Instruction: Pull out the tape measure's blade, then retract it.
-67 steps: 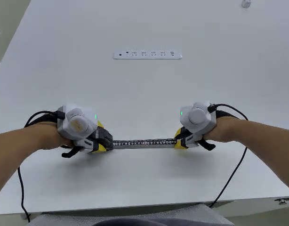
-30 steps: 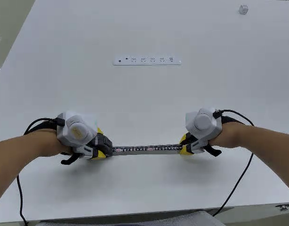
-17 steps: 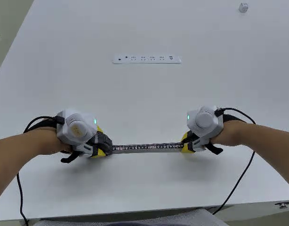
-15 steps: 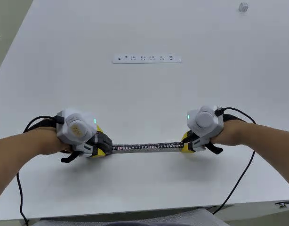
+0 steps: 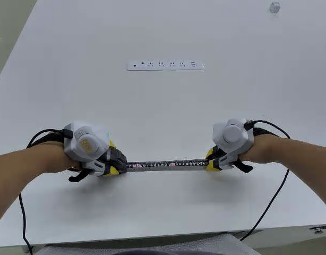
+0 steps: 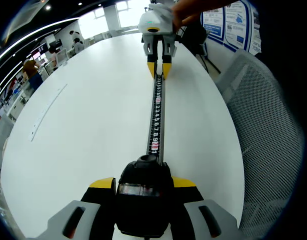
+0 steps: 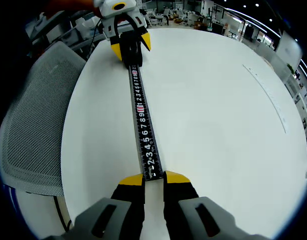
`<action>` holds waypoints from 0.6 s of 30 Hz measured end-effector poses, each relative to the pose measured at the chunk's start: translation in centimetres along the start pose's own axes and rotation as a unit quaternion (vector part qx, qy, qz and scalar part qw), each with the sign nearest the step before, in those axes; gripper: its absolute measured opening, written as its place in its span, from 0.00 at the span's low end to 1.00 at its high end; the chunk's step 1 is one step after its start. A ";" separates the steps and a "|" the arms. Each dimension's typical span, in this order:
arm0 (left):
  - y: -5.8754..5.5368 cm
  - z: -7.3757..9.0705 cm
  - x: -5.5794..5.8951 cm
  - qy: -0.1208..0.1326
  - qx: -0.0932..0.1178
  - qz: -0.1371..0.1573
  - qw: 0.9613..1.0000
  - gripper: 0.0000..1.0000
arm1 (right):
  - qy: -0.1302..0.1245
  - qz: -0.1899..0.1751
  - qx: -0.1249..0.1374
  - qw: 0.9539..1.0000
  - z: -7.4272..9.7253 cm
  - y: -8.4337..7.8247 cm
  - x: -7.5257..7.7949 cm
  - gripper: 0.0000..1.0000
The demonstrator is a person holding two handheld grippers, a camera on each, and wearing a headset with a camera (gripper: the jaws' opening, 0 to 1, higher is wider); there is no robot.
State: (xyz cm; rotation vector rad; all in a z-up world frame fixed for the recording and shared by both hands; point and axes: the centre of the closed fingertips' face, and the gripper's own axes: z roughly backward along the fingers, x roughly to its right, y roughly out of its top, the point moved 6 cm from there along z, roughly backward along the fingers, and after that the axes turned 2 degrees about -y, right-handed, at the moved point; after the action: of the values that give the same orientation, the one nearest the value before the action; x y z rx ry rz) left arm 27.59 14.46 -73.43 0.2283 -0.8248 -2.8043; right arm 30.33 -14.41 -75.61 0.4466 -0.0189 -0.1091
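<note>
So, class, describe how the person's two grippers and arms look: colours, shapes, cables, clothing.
The left gripper and right gripper match: rounded white-grey bodies, and grey jaws with yellow tips. A black cable hangs from each wrist. The arms have no sleeves.

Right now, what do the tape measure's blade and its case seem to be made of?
The blade looks like thin painted metal: dark, matte, printed white numerals, running straight. The case is probably moulded plastic: black, slight sheen, rounded edges.
</note>
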 end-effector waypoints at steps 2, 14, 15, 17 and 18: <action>0.0 0.0 0.0 0.000 0.000 0.000 1.000 0.38 | 0.000 0.000 0.000 1.000 0.1 -0.1 0.0 0.12; 0.1 0.1 0.1 0.001 0.001 0.001 1.000 0.38 | 0.000 -0.005 0.009 1.000 0.2 -0.2 0.0 0.13; 0.1 0.1 0.1 0.001 0.001 0.000 1.000 0.38 | -0.001 -0.005 0.010 1.000 0.3 -0.2 -0.1 0.14; 0.2 0.2 0.2 0.001 0.000 0.000 1.000 0.38 | -0.004 0.000 0.013 1.000 0.3 -0.2 -0.2 0.14; 0.2 0.2 0.2 0.001 0.000 0.000 1.000 0.38 | -0.006 0.002 0.015 1.000 0.3 -0.2 -0.3 0.14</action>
State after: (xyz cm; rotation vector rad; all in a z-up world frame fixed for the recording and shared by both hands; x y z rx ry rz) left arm 27.39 14.31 -73.18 0.2318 -0.8241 -2.8035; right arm 30.04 -14.66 -75.38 0.4765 -0.0327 -0.1067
